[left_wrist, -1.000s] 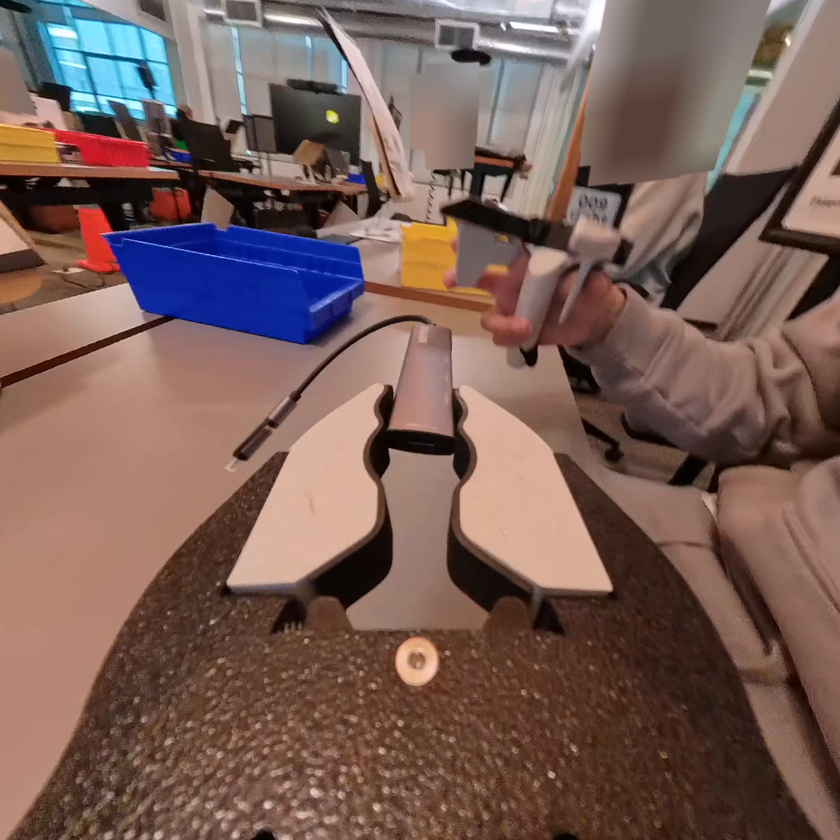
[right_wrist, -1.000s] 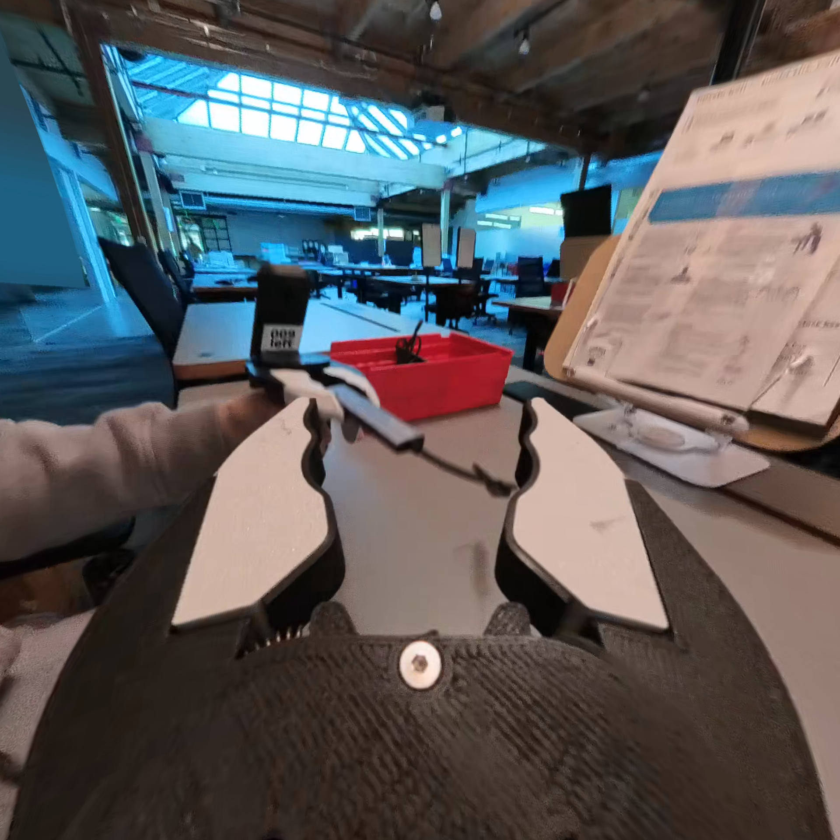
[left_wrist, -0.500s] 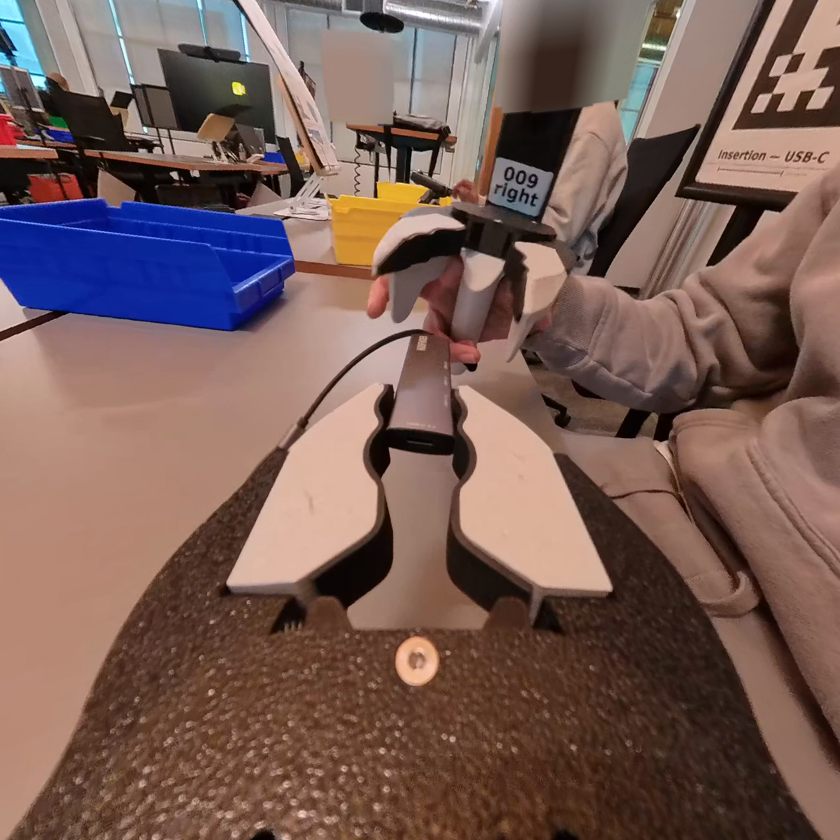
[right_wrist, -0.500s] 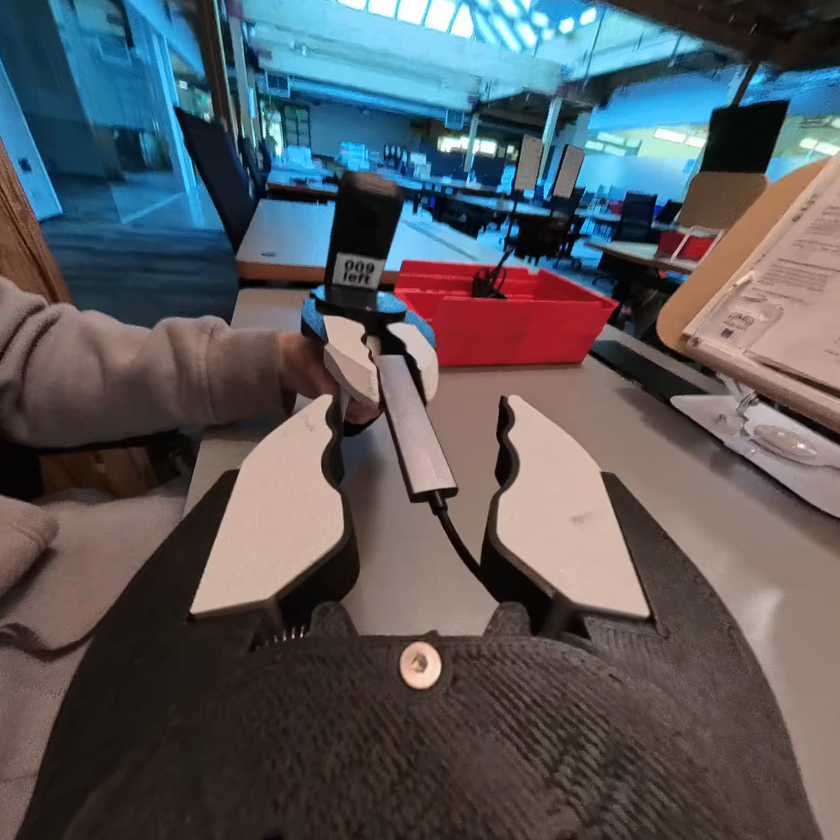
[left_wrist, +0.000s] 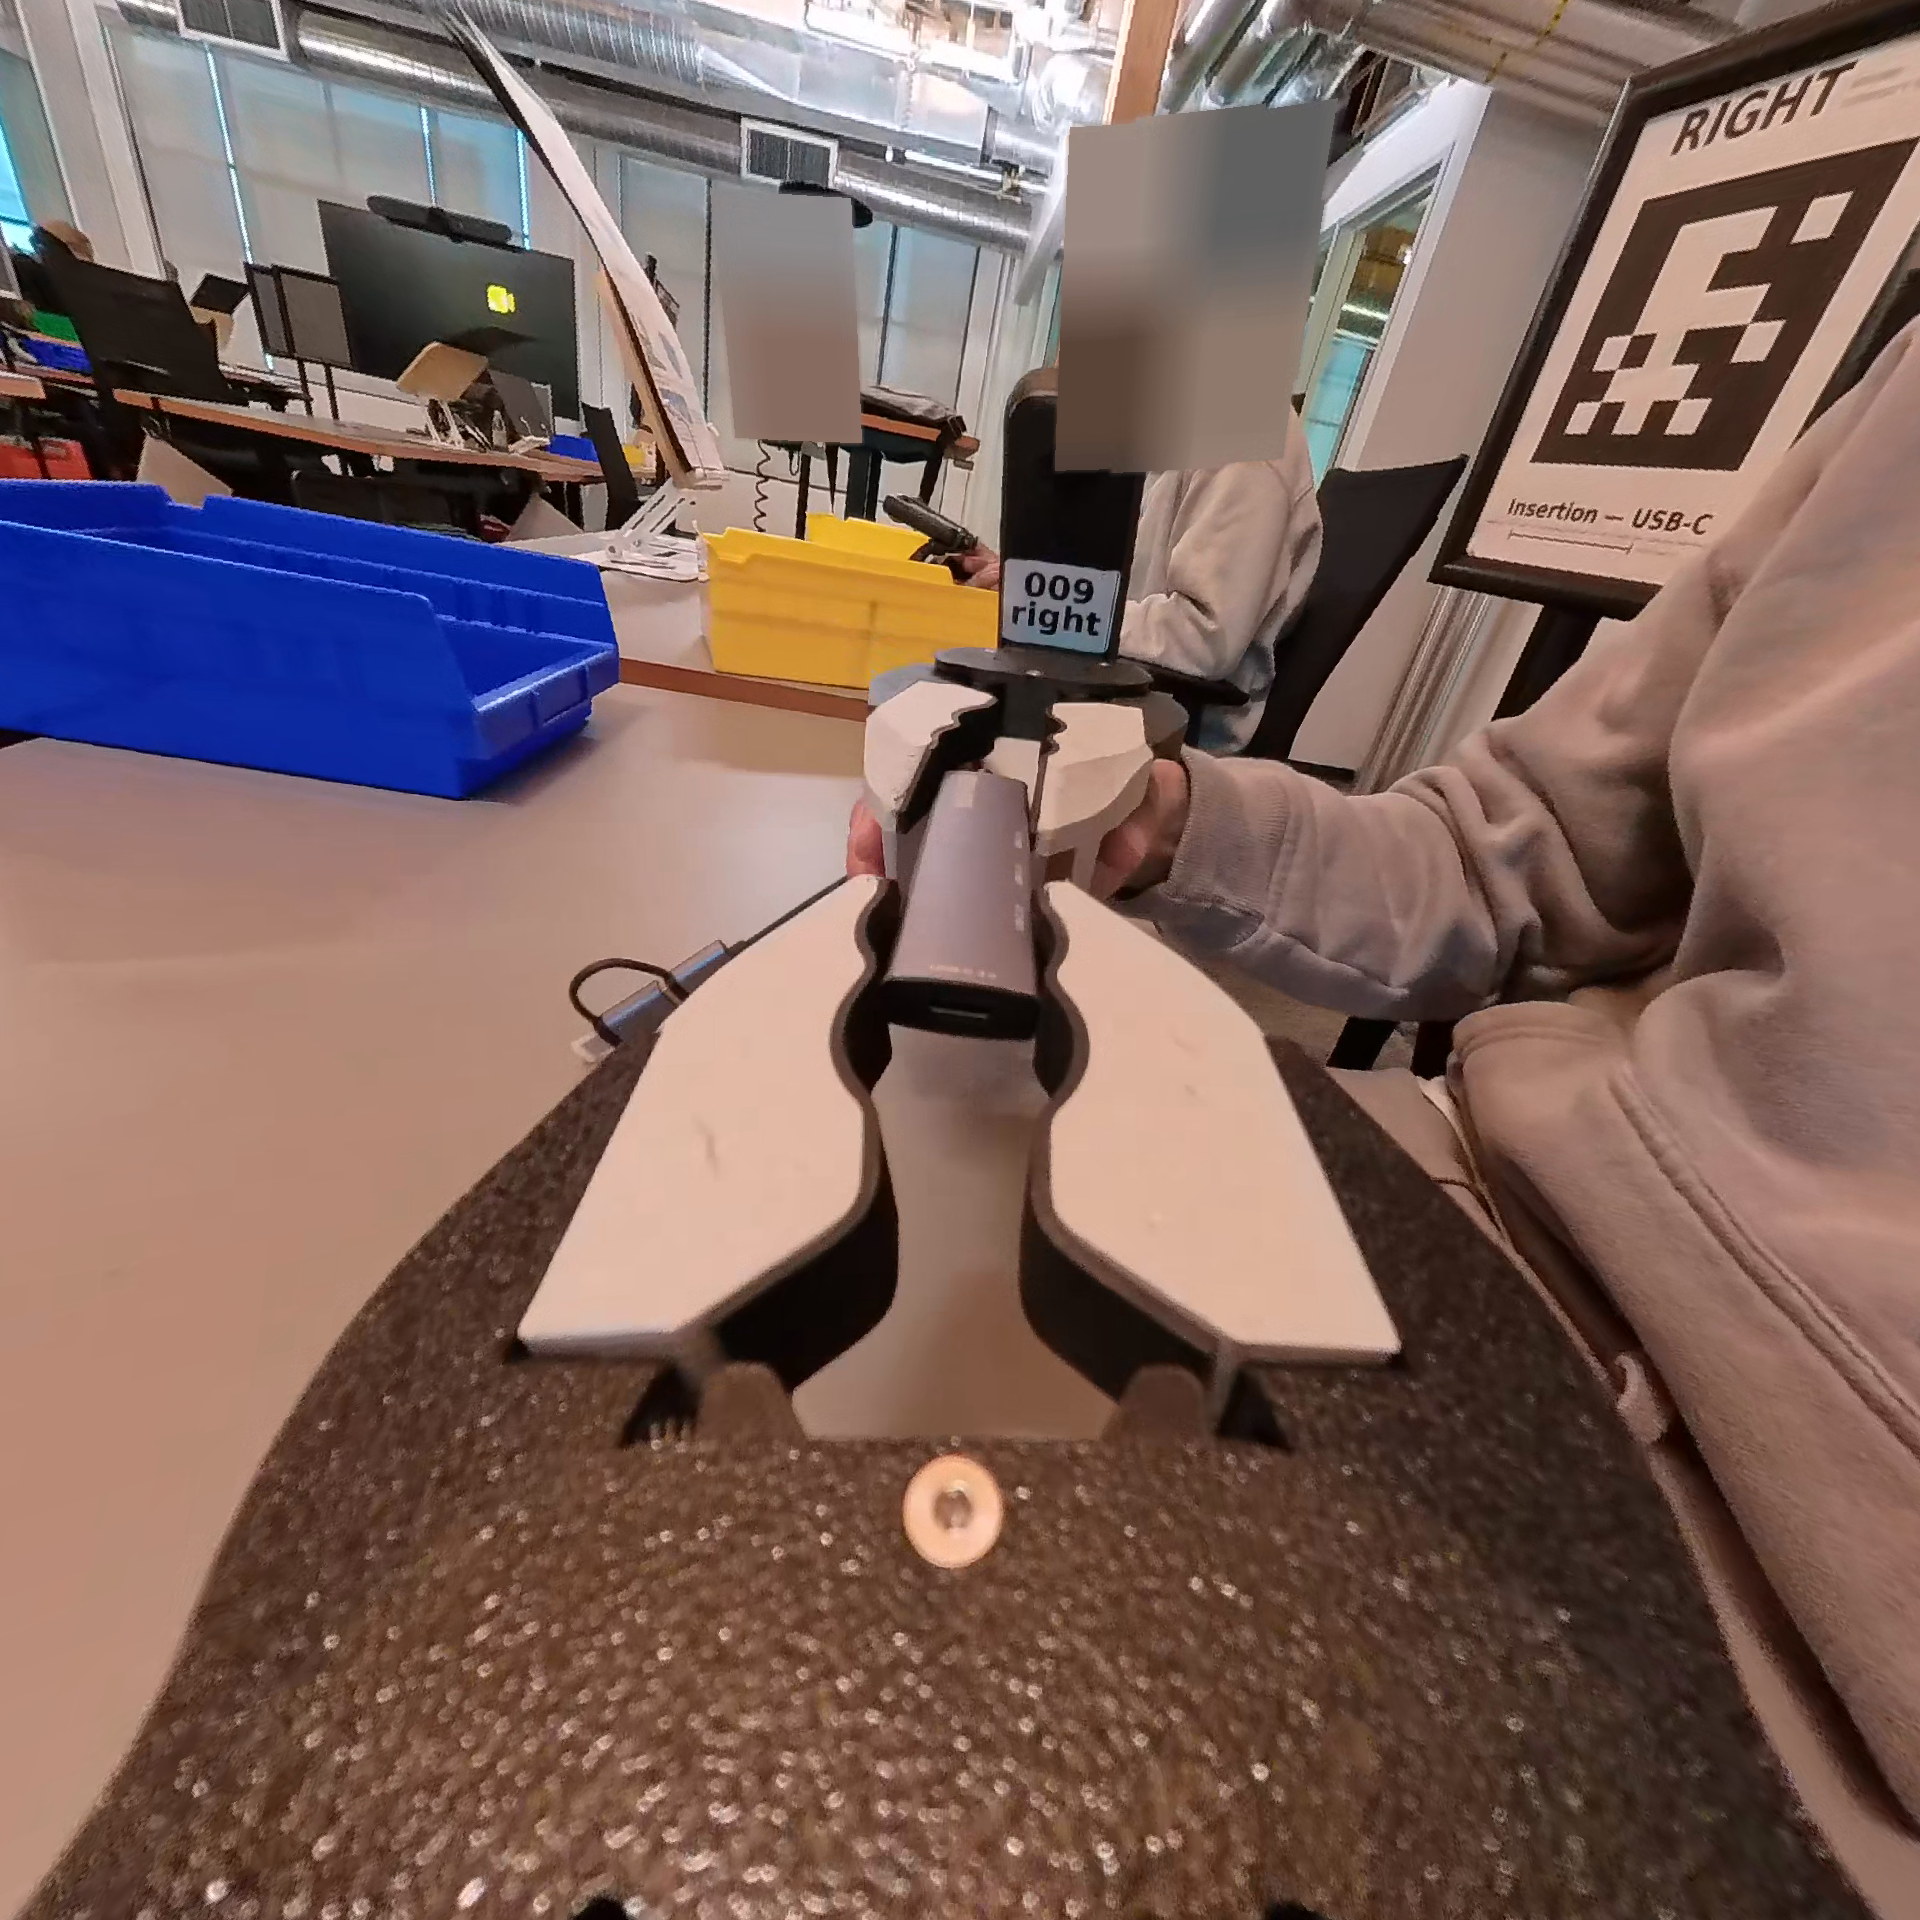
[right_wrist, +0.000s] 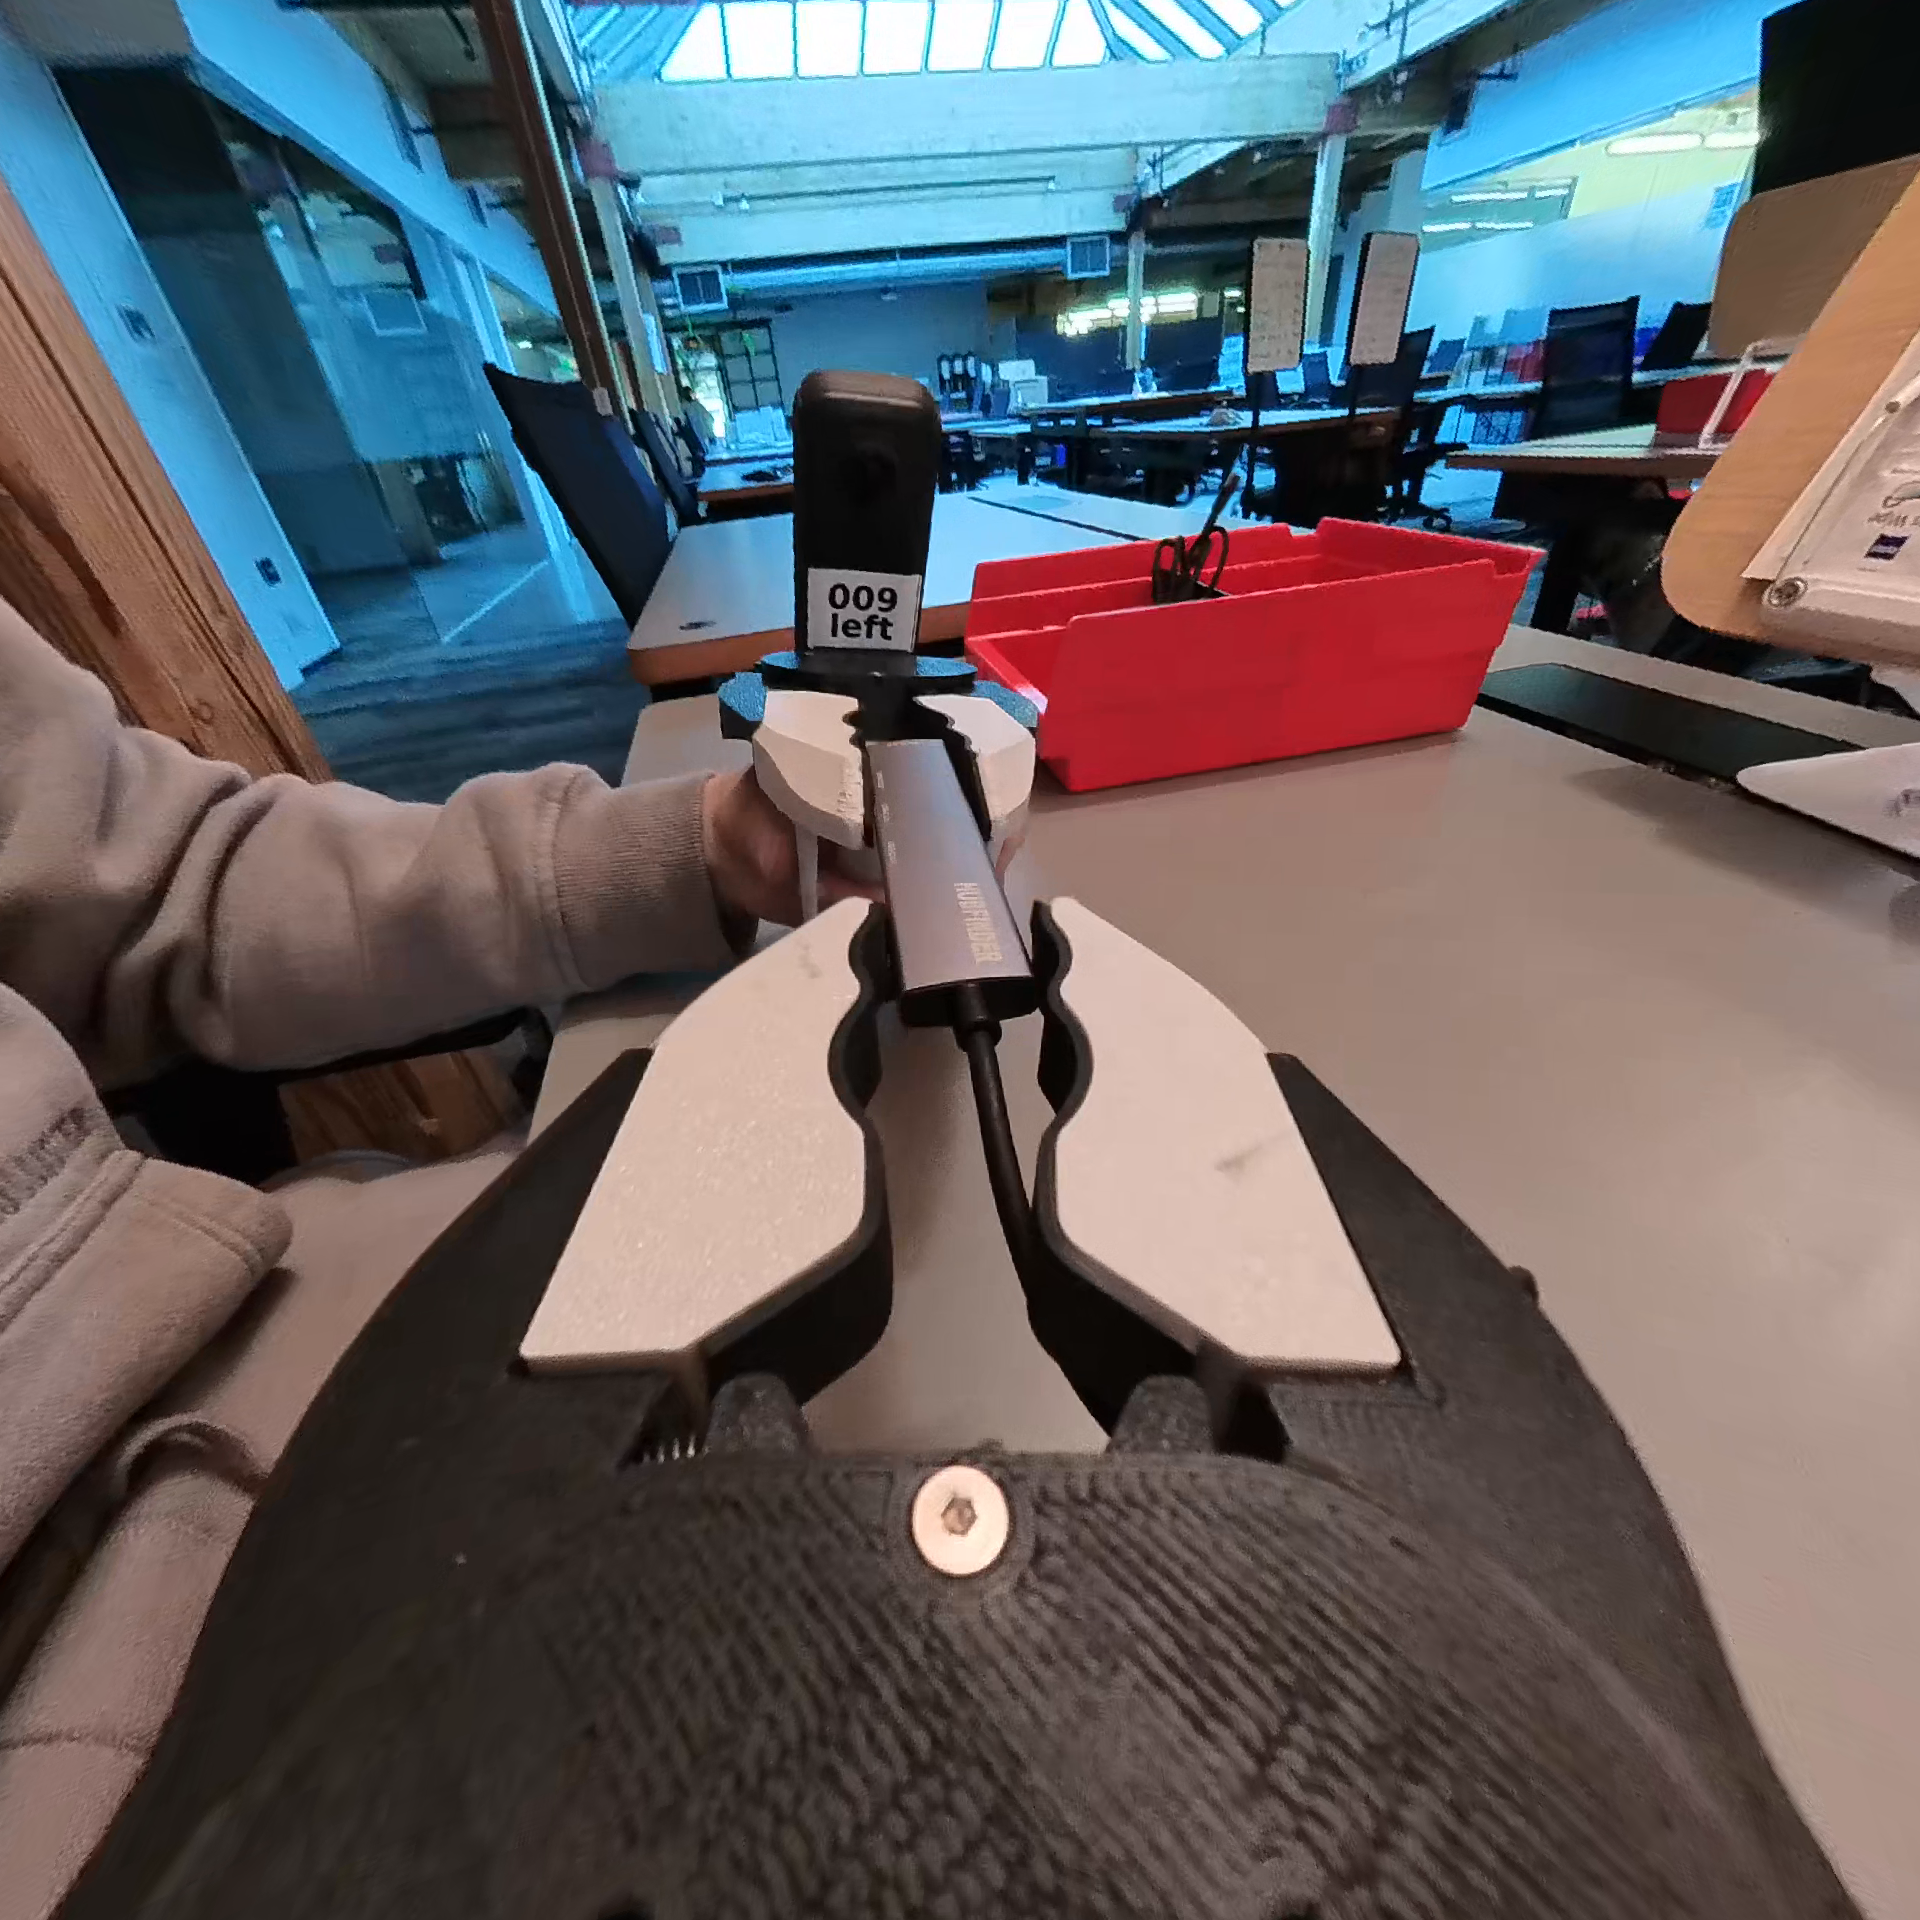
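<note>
A grey USB hub (left_wrist: 966, 904) with a black cable (right_wrist: 997, 1122) is held in the air between both grippers, above the grey table (left_wrist: 260, 987). My left gripper (left_wrist: 961, 935) is shut on the hub's port end. My right gripper (right_wrist: 956, 935) is shut on the hub's (right_wrist: 935, 862) cable end, and the cable runs back between its fingers. The two grippers face each other: the right one shows in the left wrist view (left_wrist: 997, 790), the left one in the right wrist view (right_wrist: 894, 769). The cable's plug end (left_wrist: 644, 1013) hangs down by the table at the left.
A blue bin (left_wrist: 312, 665) and a yellow bin (left_wrist: 831, 613) stand at the back of the table. A red bin (right_wrist: 1247, 665) sits behind the left gripper. A document stand (right_wrist: 1818, 520) is at the right. A framed marker sign (left_wrist: 1714, 291) stands behind the person's sleeve (left_wrist: 1455, 883). Both grippers' tips are close together, under 4 cm apart.
My right gripper came in from open and apart, lined up with the hub's cable end and closed on it. My left gripper kept hold of the hub throughout.
</note>
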